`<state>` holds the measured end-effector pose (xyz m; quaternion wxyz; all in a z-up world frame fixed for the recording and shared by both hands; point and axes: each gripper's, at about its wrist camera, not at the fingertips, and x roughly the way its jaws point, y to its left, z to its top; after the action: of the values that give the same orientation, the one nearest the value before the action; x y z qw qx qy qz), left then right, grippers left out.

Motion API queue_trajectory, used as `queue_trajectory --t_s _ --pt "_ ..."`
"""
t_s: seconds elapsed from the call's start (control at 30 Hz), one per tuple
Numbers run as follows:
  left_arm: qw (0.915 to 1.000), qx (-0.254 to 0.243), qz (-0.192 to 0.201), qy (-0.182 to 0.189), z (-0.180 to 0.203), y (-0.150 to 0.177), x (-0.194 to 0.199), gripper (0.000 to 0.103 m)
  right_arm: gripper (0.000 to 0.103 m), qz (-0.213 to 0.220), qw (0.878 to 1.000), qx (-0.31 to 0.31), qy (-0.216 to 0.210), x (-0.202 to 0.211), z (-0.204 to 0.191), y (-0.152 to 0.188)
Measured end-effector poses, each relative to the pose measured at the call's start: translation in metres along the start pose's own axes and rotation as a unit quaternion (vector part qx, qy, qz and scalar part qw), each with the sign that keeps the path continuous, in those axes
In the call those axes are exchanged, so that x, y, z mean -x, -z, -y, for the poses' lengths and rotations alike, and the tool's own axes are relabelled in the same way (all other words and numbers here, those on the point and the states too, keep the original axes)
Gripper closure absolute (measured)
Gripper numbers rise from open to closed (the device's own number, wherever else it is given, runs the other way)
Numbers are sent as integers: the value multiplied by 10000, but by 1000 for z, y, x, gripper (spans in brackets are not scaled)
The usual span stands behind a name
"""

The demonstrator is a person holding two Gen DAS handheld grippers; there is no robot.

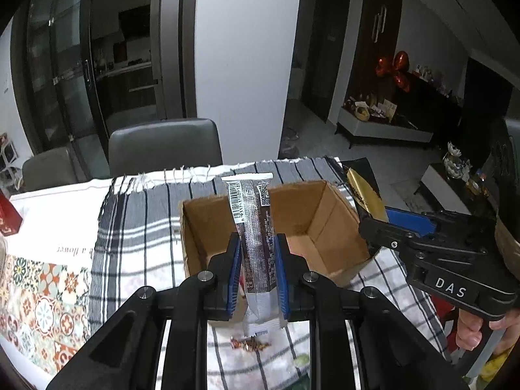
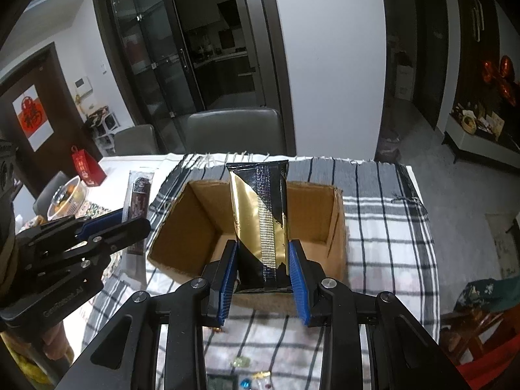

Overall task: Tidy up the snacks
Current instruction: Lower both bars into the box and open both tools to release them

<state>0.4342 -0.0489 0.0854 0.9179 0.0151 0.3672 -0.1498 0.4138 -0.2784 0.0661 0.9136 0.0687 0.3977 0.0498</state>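
Candies (image 2: 256, 378) dot checked cloth (image 2: 383, 214); grey chair (image 2: 237, 130) stands beyond

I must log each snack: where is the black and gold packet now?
The black and gold packet is clamped in the right gripper, upright over the open cardboard box on the striped cloth.

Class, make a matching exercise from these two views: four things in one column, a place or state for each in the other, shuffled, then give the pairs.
1. brown snack bar
2. gold-and-black pouch
3. cardboard box
4. red box

A. open, on the checked cloth
B. held in the right tool
C. on the table's far left
D. held in the left tool

Pairs: 1-D, 2-B, 3-A, 4-C
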Motion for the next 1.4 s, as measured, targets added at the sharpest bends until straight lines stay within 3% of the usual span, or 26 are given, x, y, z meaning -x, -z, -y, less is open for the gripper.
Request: queue_trajectory --t_s 0.6,0.67,0.73,0.77,1.1,1.4 --pt "9997 -110 -100 -201 -5 -10 -46 82 71 -161 9999 8 26 -38 3 -6" --pt "9996 -144 -93 -219 -4 -12 -46 68 70 -179 9998 44 62 -40 2 -5" --pt "9992 -170 35 -363 -1 -13 -40 53 55 -217 9997 66 133 -41 2 -5" --pt "9989 -178 83 -426 -1 -14 -38 51 53 -185 9997 63 142 -39 2 -5" --pt "9980 -260 350 -463 9 2 2 51 52 -22 10000 49 83 -10 7 11" --pt "9987 -210 348 -304 22 25 32 51 52 104 9998 169 28 21 0 37"
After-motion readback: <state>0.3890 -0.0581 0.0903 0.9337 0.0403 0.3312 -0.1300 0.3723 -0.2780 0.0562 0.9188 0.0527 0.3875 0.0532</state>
